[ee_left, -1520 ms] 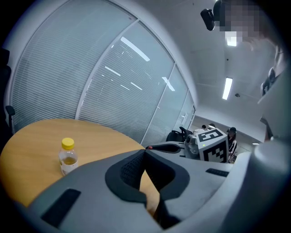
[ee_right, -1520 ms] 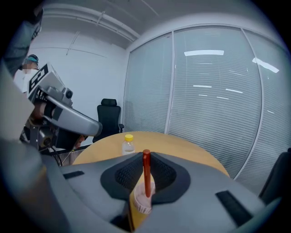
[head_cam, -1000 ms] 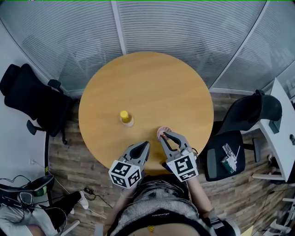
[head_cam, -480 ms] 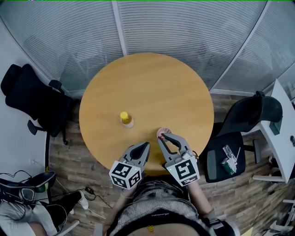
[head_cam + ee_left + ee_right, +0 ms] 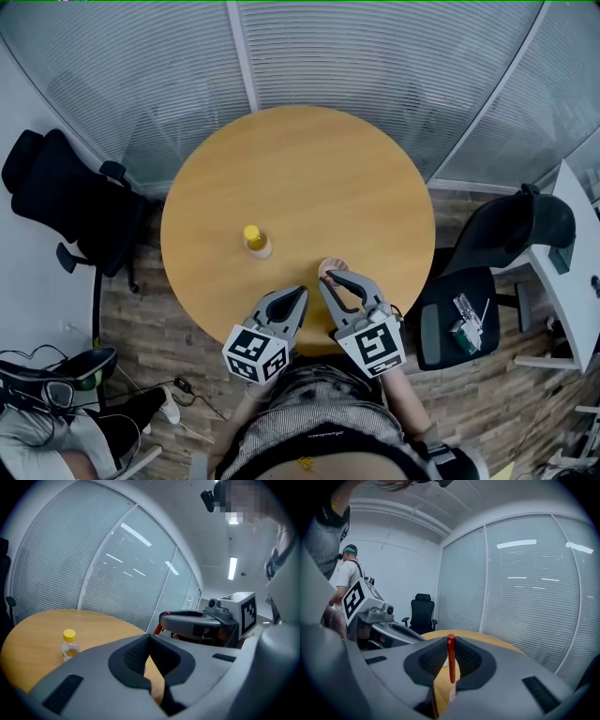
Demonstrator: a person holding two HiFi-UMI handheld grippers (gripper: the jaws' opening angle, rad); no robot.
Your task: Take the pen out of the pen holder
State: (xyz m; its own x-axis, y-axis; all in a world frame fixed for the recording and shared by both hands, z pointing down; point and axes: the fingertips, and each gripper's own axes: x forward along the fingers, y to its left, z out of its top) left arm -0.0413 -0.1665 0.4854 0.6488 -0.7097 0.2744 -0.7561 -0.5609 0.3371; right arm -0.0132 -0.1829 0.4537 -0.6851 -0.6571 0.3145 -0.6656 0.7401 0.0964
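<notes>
An upright red pen point(image 5: 451, 660) stands between the pads of my right gripper point(image 5: 451, 643), which is shut on it. Just under the pen's lower end shows the pale pink pen holder point(image 5: 450, 695); I cannot tell whether the pen is still inside it. From the head view the holder point(image 5: 328, 269) sits near the table's front edge, at the tips of the right gripper point(image 5: 331, 278). My left gripper point(image 5: 298, 294) hovers beside it, to the left, shut with nothing in it point(image 5: 149, 639).
The round wooden table point(image 5: 300, 178) also carries a small bottle with a yellow cap point(image 5: 254, 241), left of the holder. Black office chairs stand left point(image 5: 66, 206) and right point(image 5: 497, 244) of the table. A person point(image 5: 347, 581) stands behind my left gripper.
The right gripper has shifted slightly left and toward me, staying at the holder. The left gripper and the bottle have hardly moved.
</notes>
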